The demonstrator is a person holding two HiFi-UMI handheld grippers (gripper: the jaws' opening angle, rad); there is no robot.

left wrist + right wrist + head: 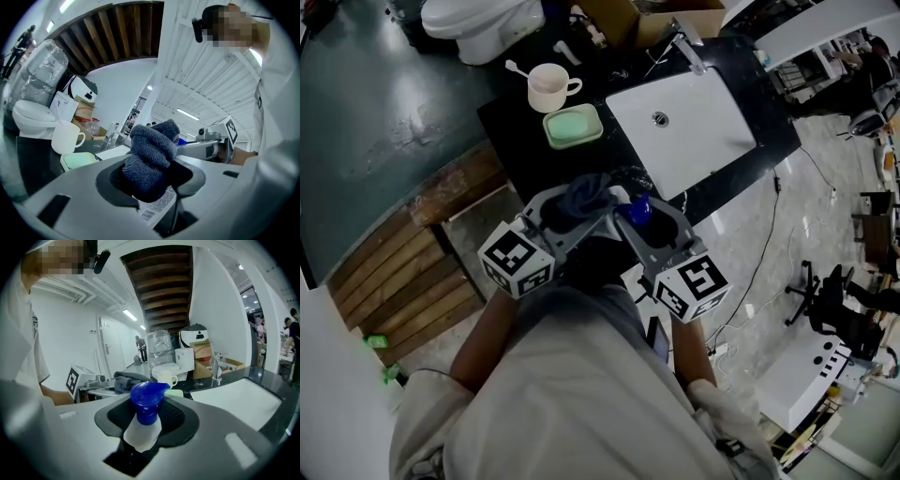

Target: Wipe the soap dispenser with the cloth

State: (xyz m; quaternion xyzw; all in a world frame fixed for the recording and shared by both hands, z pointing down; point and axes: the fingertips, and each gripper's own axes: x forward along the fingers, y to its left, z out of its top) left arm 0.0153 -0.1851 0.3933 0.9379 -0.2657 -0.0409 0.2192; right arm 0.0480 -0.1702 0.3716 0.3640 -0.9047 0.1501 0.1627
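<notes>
Small soap dispenser: blue pump head with a short spout turned toward the upper right, pale translucent body beneath. Sits pinched in the right gripper, jaws pressed on the body from both sides, pump head sticking up above them. In the head view, of the soap dispenser only a blue spot at frame centre, held off the counter, just below the near edge of the black countertop.

Dark grey knitted cloth, bunched into a wad, clamped in the left gripper, jaws closed tight on it. White tag with a barcode hangs out below the wad. From above, cloth just left of the dispenser; touching or not, cannot tell.

Only in the left gripper view: the barcode tag, the weave of the cloth, a sliver of blue past its right edge. Only in the right gripper view: the dispenser's pale body and the shape of its spout, with the cloth a little to the left behind it.

Only in the head view: the layout from above. White sink basin at upper right, faucet at its far end. Green soap dish and white mug left of the basin. White toilet at the top edge.
</notes>
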